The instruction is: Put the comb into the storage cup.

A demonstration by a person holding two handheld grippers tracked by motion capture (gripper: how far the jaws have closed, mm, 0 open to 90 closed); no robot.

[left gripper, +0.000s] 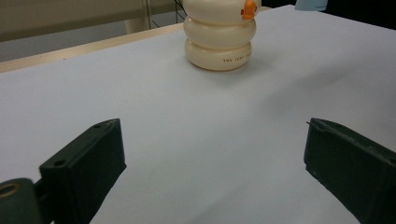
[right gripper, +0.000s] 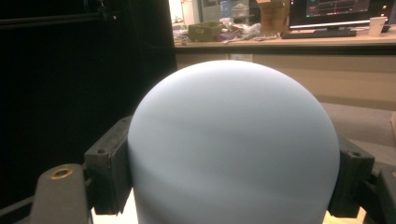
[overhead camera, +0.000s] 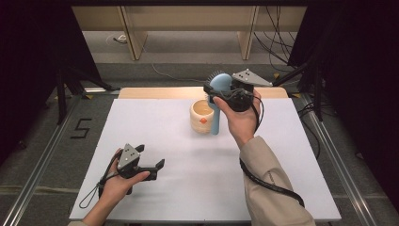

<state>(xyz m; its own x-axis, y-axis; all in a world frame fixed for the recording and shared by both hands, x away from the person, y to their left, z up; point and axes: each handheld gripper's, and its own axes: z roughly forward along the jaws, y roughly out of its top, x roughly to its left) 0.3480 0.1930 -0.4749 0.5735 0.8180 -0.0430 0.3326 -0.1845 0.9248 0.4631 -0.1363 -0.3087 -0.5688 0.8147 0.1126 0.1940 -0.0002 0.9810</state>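
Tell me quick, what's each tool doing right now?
Left tool: open, holding nothing.
Right tool: closed on the blue brush.

The right black two-jaw gripper carries a grey three-cornered plate and a black cable along the beige sleeve.

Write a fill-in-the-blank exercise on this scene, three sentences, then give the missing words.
1. The right gripper is shut on the head of the light ____ brush.
2. The brush's handle hangs down beside the cream ____.
3. The left gripper has its jaws ____, with nothing between them, over the white table.

Missing words: blue; cup; open
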